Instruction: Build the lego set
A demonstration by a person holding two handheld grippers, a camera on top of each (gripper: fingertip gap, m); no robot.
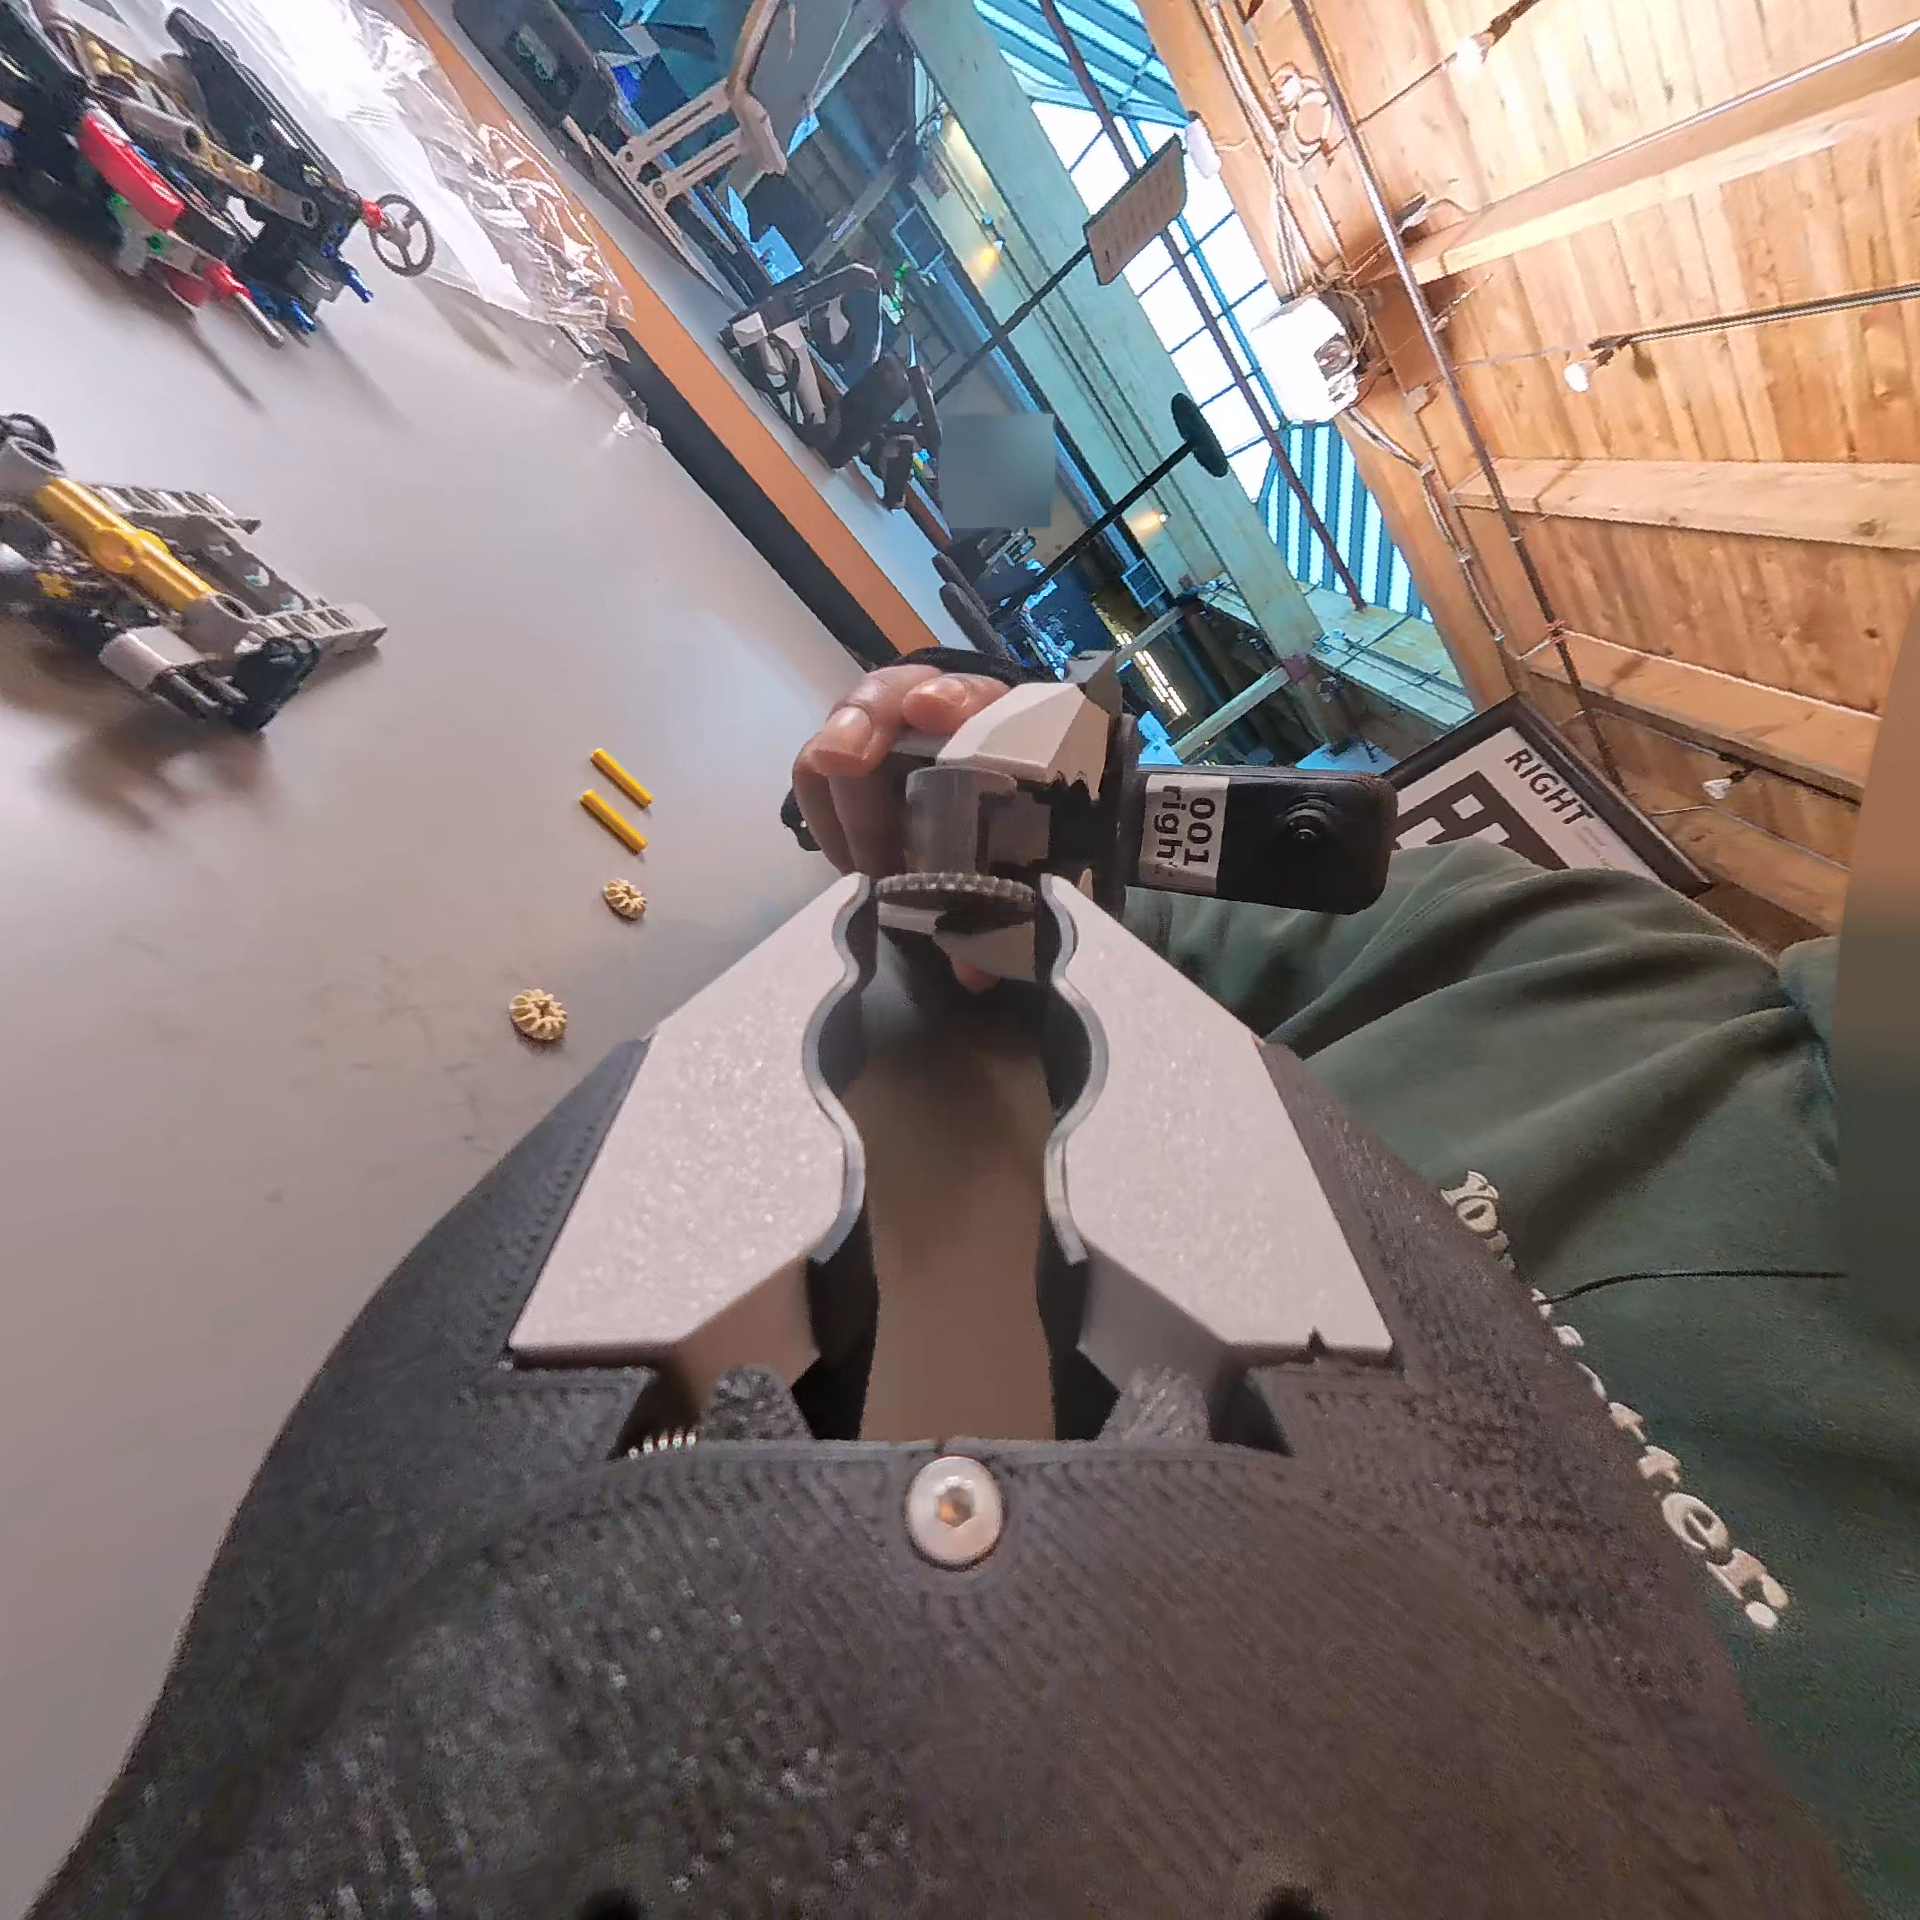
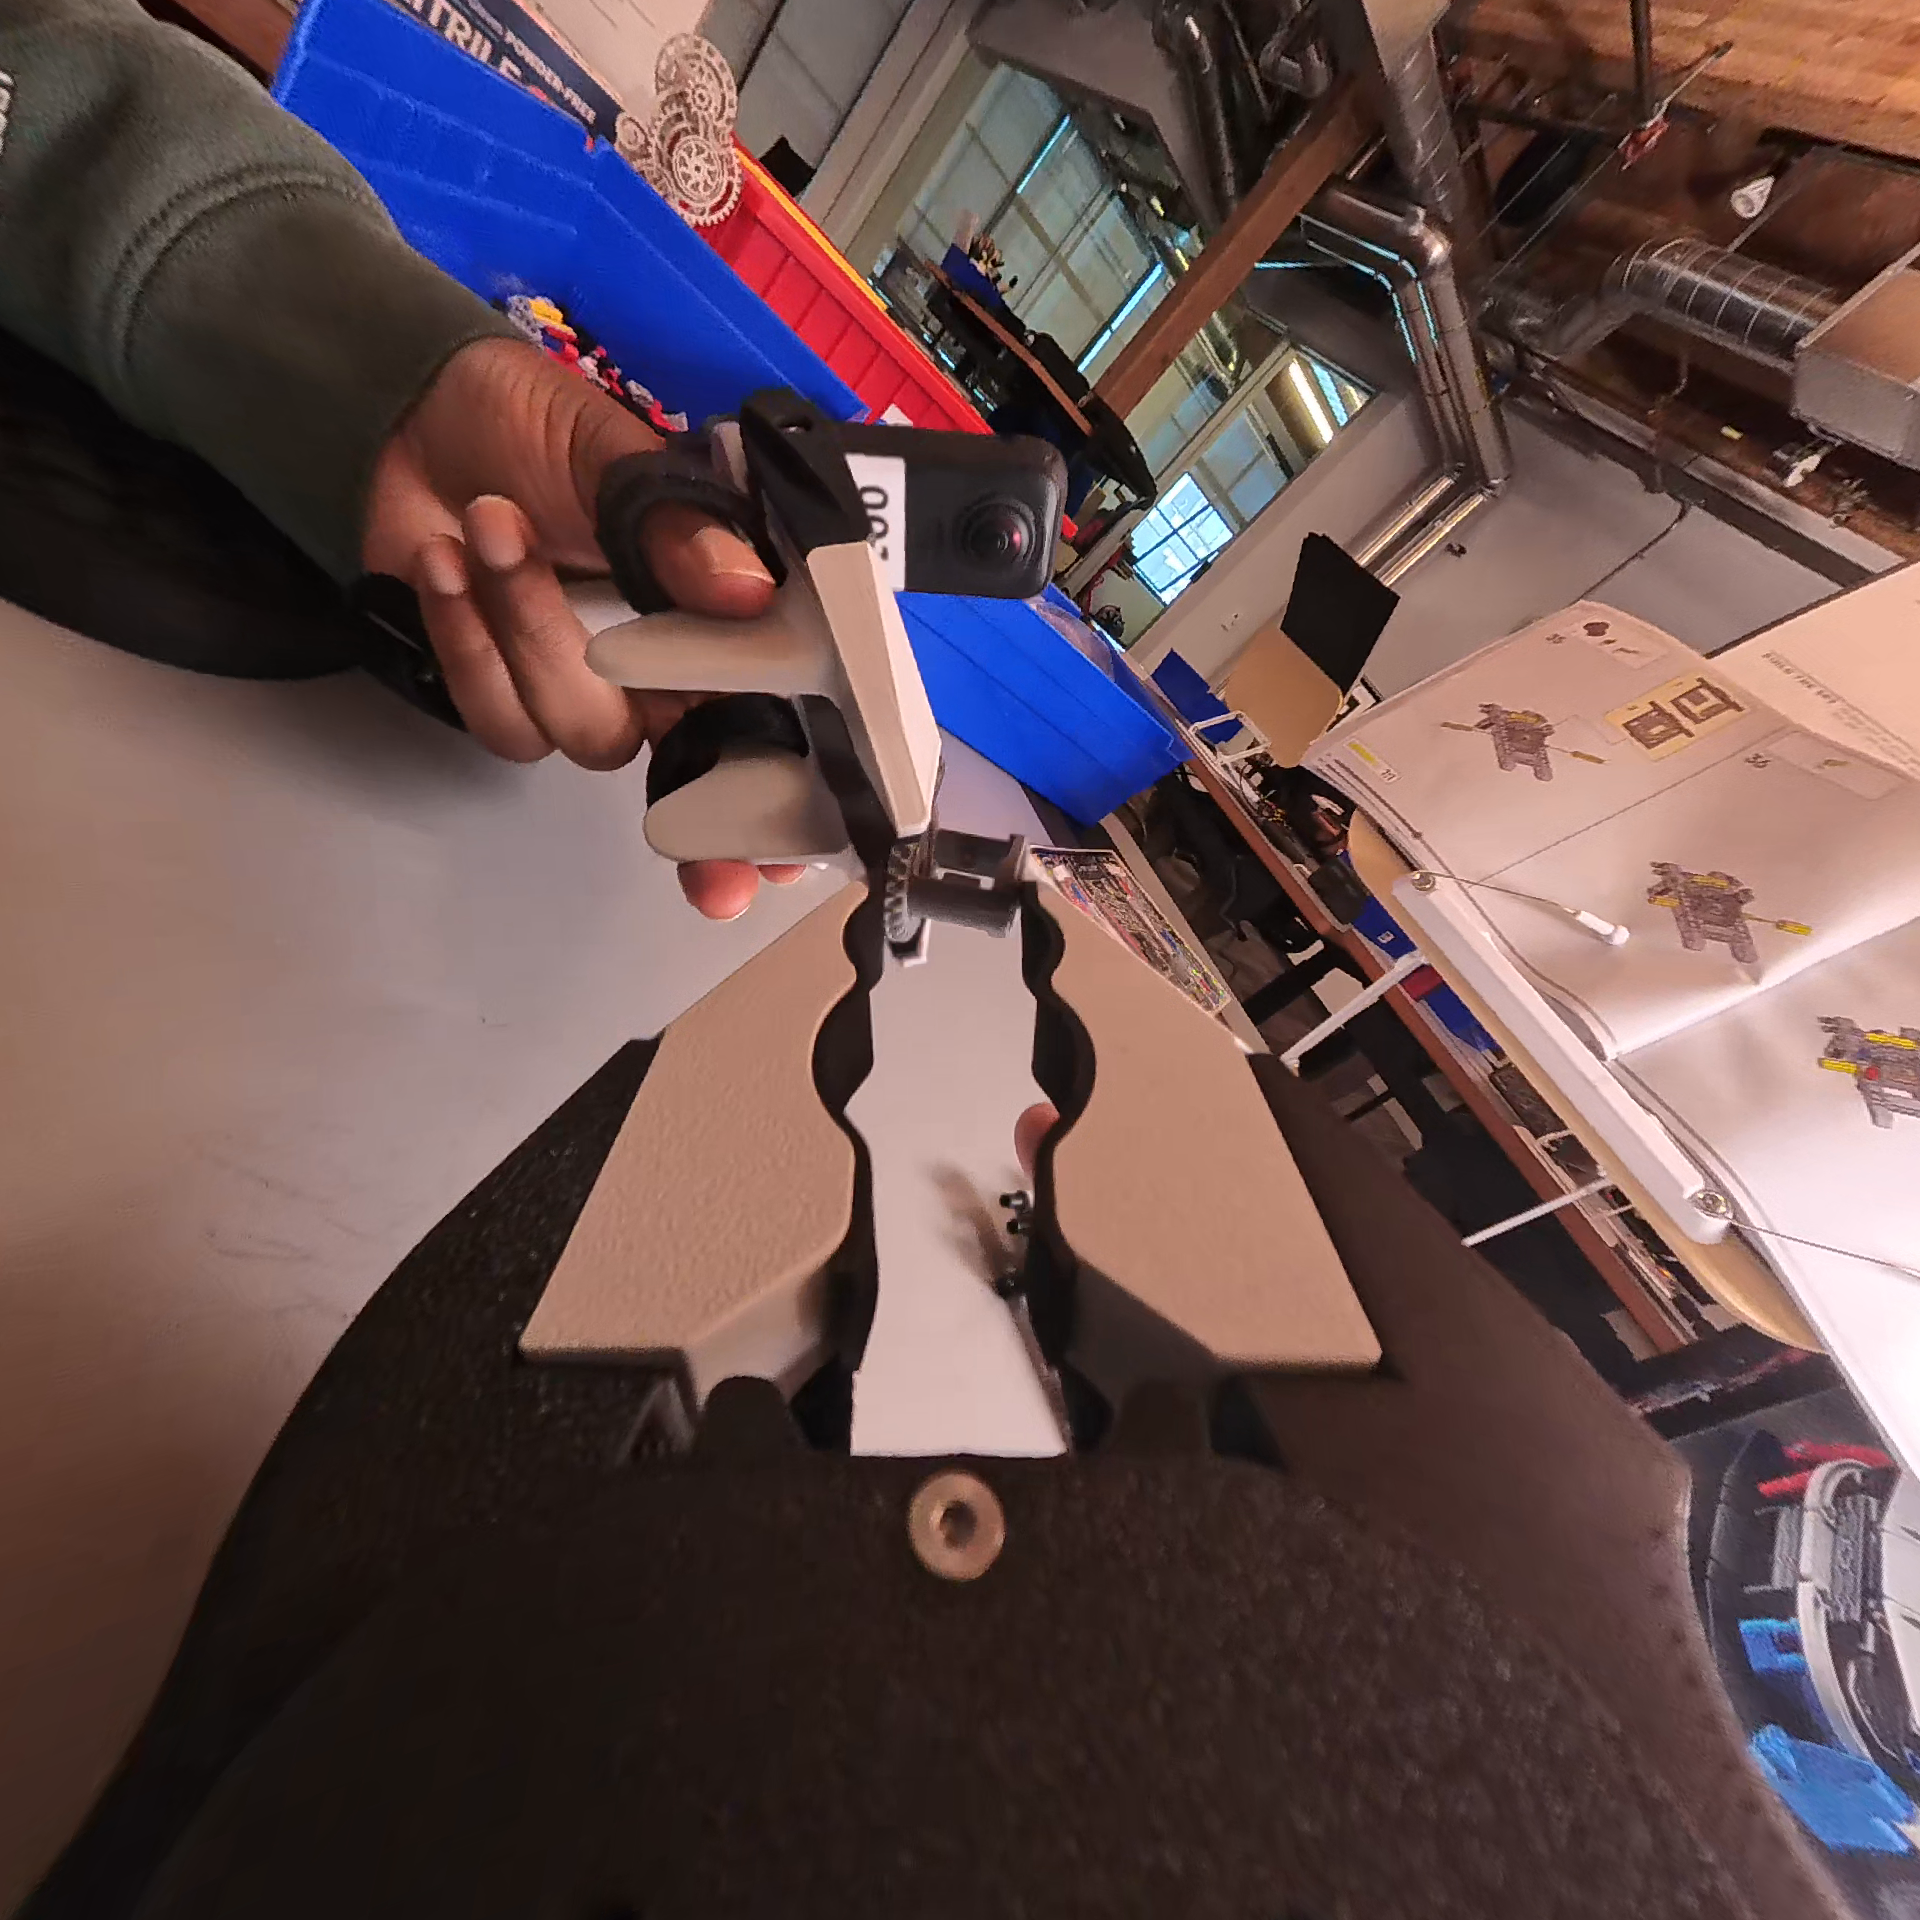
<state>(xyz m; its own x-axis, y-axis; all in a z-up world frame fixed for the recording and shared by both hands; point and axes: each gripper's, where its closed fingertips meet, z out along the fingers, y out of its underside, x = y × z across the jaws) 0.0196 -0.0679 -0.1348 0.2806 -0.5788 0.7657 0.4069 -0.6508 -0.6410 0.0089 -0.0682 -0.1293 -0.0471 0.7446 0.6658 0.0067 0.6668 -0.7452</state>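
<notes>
A small grey Lego gear housing with a dark toothed gear (image 1: 956, 890) is held in the air between both grippers, above the grey table (image 1: 260, 1091). My left gripper (image 1: 956, 914) is shut on its gear end. My right gripper (image 2: 951, 902) is shut on the grey housing (image 2: 971, 883) from the opposite side. Each gripper shows in the other's view, held by a hand. Two yellow axles (image 1: 620, 777) and two tan bevel gears (image 1: 538, 1014) lie loose on the table to the left.
A grey sub-assembly with a yellow part (image 1: 156, 582) and a larger black and red assembly (image 1: 208, 187) stand at the far left. Clear plastic bags (image 1: 499, 177) lie behind. Blue bins (image 2: 582, 239), a red bin (image 2: 831, 291) and an open instruction booklet (image 2: 1662, 831) show in the right wrist view.
</notes>
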